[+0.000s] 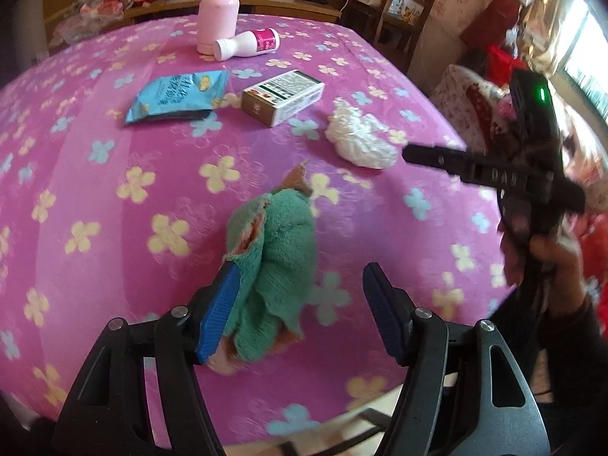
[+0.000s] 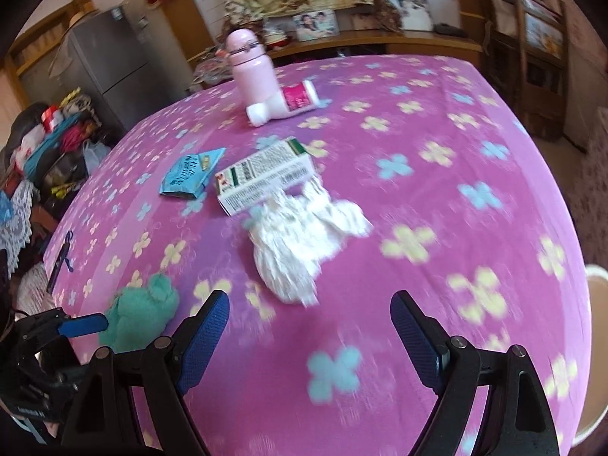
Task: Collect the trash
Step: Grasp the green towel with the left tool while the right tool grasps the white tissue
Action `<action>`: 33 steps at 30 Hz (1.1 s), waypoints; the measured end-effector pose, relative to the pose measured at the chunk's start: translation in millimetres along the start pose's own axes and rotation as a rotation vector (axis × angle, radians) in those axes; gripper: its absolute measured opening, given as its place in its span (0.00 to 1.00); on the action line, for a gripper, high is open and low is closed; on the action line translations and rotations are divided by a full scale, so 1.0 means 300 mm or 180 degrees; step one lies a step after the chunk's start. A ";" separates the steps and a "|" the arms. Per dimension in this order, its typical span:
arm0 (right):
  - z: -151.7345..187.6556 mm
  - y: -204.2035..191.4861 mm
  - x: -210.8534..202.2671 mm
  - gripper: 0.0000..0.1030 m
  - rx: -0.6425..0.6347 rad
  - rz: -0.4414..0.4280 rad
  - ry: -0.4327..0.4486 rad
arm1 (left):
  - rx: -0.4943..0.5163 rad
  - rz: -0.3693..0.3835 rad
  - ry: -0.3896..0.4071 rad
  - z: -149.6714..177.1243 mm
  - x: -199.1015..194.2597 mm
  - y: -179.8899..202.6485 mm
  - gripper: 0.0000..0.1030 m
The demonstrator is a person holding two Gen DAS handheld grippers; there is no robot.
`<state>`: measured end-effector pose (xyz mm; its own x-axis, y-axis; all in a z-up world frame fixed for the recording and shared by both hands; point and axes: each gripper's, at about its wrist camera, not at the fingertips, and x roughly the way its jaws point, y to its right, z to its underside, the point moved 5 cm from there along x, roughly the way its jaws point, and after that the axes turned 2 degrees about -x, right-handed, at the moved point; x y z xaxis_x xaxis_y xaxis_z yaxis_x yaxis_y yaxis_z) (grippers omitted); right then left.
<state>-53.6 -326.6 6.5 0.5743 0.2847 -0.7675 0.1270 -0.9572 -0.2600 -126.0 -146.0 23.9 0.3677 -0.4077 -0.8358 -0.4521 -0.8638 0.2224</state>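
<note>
2 sets of tongs, each with 2 blue-padded fingers, reach over a surface [image 1: 114, 159] draped in a pink cloth with pale flowers. The left tongs [image 1: 300, 304] are released: a crumpled green cloth [image 1: 281, 250] lies between the fingers, brushing the left pad while the right pad stands clear of it. The right tongs [image 2: 309, 332] are spread wide with nothing between them, just short of 1 crumpled white tissue [image 2: 300, 243], which lies near the middle of the surface. From the left wrist camera the right tongs show as a dark frame at the right edge, held by a hand [image 1: 547, 262]. Touching the tissue's far side is 1 white-and-green carton [image 2: 266, 174], lying flat. Just left of the carton lies 1 flattened blue snack wrapper [image 2: 190, 174]. Farther back, 1 small white bottle with a pink label [image 2: 285, 104] lies on its side, touching 1 upright pink flask [image 2: 250, 68]. Beyond the surface stand a wooden shelf with 1 framed photo [image 2: 315, 24] and a grey fridge [image 2: 110, 64].
</note>
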 end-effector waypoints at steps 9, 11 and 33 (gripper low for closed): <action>-0.109 -0.043 0.204 0.73 -0.0253 0.0142 -0.0159 | 0.0092 -0.0267 -0.0082 -0.024 0.106 -0.067 0.64; -0.111 -0.036 0.215 0.35 -0.0163 0.0080 -0.0148 | -0.0014 -0.0232 -0.0099 -0.026 0.119 -0.088 0.64; 0.087 0.015 -0.218 0.28 -0.0147 0.0033 0.0378 | -0.0334 0.0148 0.0162 -0.092 0.048 0.107 0.29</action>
<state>-111.6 -348.1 40.2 0.6673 0.2691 -0.6945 0.1559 -0.9623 -0.2231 -112.8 -187.9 32.7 0.3904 -0.4602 -0.7974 -0.3830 -0.8688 0.3138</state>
